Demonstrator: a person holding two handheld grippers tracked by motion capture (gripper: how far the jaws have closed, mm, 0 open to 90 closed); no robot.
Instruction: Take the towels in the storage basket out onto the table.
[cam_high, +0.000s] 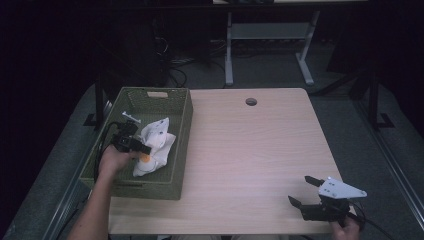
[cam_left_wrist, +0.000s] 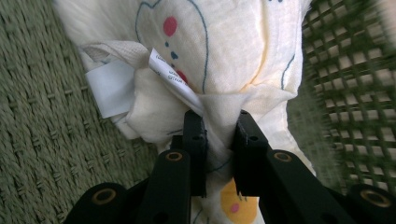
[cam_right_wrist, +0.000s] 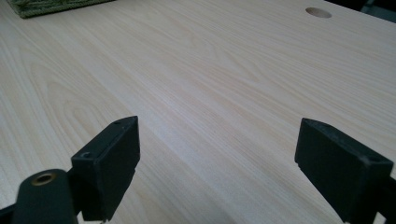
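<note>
Left claw (cam_high: 145, 148) is sitting inside the olive-green woven rectangular basket (cam_high: 182, 145) at the left side of the pale wood-grain surface (cam_high: 250, 150). Its two black jaws are clamping together on a bunched fold of the cream-white soft cloth printed with coloured dots and dark outlines (cam_high: 157, 142); in the left gripper view the claw (cam_left_wrist: 219, 135) is pinching the fabric (cam_left_wrist: 224, 56) tightly, with the cloth bulging above and below the pads. A white sewn-in label (cam_left_wrist: 109, 86) is sticking out of the cloth to the left of the jaws, and a second printed tag (cam_left_wrist: 175, 77) is lying just above them. The cloth is lying in the middle of the basket, leaning toward its right wall. A small white item (cam_high: 131, 117) is lying on the basket floor at the far side; too small to identify.

Right claw (cam_high: 306, 190) is resting at the near right corner of the surface, jaws standing wide apart with nothing between them (cam_right_wrist: 217, 158). A round hole (cam_high: 251, 101) is showing in the surface near the far edge.
</note>
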